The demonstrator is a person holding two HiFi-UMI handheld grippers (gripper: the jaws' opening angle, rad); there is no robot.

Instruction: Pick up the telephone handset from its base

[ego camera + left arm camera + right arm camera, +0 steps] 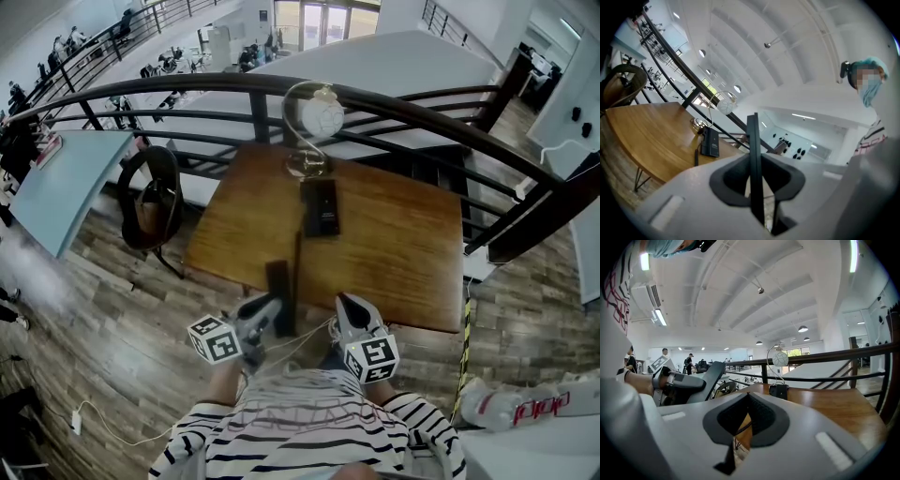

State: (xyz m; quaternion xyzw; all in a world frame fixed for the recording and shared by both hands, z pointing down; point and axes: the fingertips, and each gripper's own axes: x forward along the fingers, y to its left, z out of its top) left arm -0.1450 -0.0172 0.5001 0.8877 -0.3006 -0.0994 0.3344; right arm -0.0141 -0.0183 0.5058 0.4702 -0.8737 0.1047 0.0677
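Note:
The black telephone base (321, 208) lies on the wooden table (403, 253), in front of a globe lamp. The black handset (279, 298) is off the base, at the table's near edge, and my left gripper (272, 309) is shut on it. In the left gripper view the handset (753, 154) stands edge-on between the jaws, with the base (710, 142) far behind on the table. A thin dark cord (297, 258) runs from the base toward the handset. My right gripper (349, 307) is shut and holds nothing, just right of the handset. The right gripper view shows the base (778, 391) ahead.
The globe lamp (319, 112) stands at the table's far edge against a dark curved railing (422, 108). A black chair (150, 197) stands left of the table. A plastic bottle (525, 405) lies at the lower right. Wooden floor surrounds the table.

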